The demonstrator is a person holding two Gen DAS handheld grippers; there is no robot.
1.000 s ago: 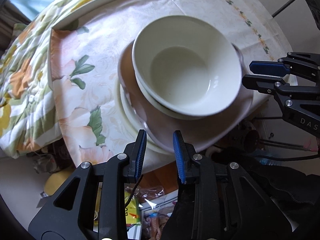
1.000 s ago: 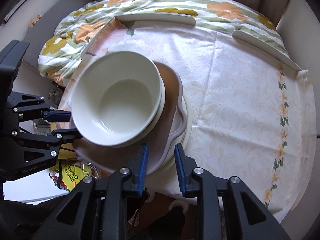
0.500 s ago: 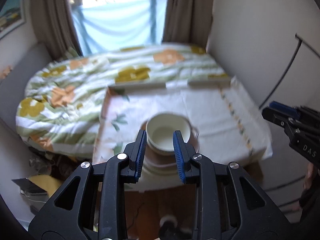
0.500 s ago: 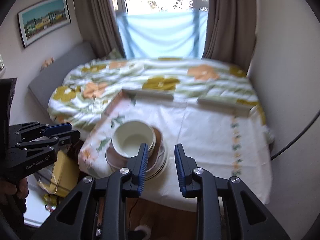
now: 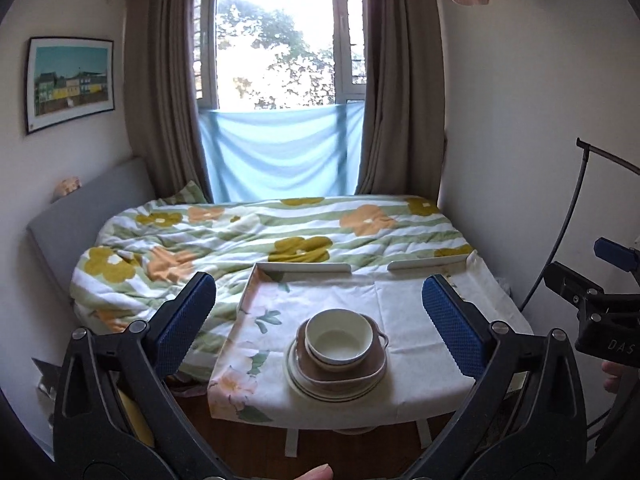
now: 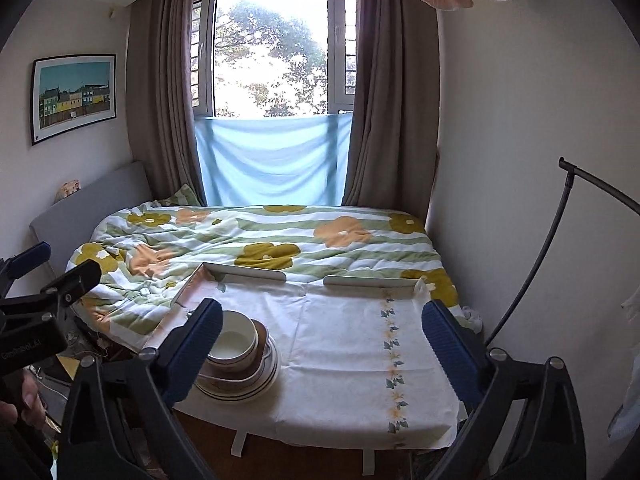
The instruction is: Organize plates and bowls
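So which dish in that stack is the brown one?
The squarish handled dish, directly under the white bowls and above the striped round plates; everything else is white or cream.

Both cameras sit high and far back, looking forward and a bit down across the counter (image 5: 404, 312) toward the bed (image 5: 256, 236) and the window (image 5: 276, 40) at the far wall. The left view looks from nearer the left side, so the stack of dishes (image 5: 338, 356) sits in its middle, between its tool's two wide-apart fingers (image 5: 182, 322). The right view looks from farther right, so the same stack (image 6: 240, 364) sits low on its left. Both views share the counter, bed, window and wall picture (image 6: 74, 96). Each view also catches the other tool at its side edge.
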